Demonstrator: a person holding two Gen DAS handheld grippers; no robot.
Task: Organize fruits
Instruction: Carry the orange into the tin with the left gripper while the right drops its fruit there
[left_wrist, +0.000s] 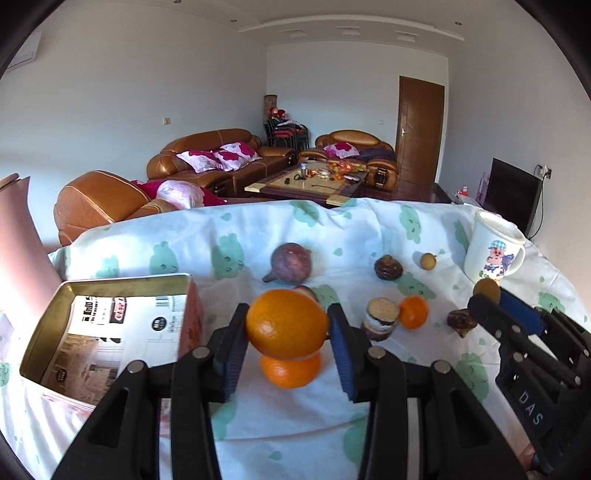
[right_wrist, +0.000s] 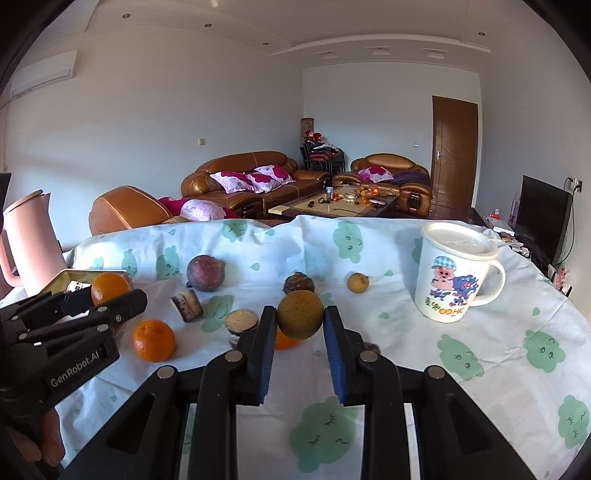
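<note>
**Orange in my left grip, brown fruit in my right**

Orange peel fills the gap between my left gripper's (left_wrist: 287, 334) blue pads: I have an orange (left_wrist: 286, 325) clamped there, lifted clear of the cloth (left_wrist: 424, 398), with a second orange (left_wrist: 290, 371) lying on the cloth right below it. To my left sits the open tin box (left_wrist: 44, 321), its gold wall near my left finger and printed paper on its floor.

My right gripper (right_wrist: 300, 323) is closed on a round, speckled brown fruit (right_wrist: 300, 314), also held above the cloth. From that side I see my left gripper (right_wrist: 110, 295) over by the tin box (right_wrist: 70, 275), the orange (right_wrist: 109, 287) in its pads.

Scattered on the cloth between my two hands are a loose tangerine (right_wrist: 154, 339), a purple round fruit (right_wrist: 204, 273), two cut purple-skinned pieces (right_wrist: 187, 304) (right_wrist: 241, 322), a dark wrinkled fruit (right_wrist: 298, 283) and a small yellow-brown one (right_wrist: 358, 282). A lidded mug (right_wrist: 452, 275) with a cartoon pig stands at the right, and a pink jug (right_wrist: 31, 240) at the far left behind the box.
</note>
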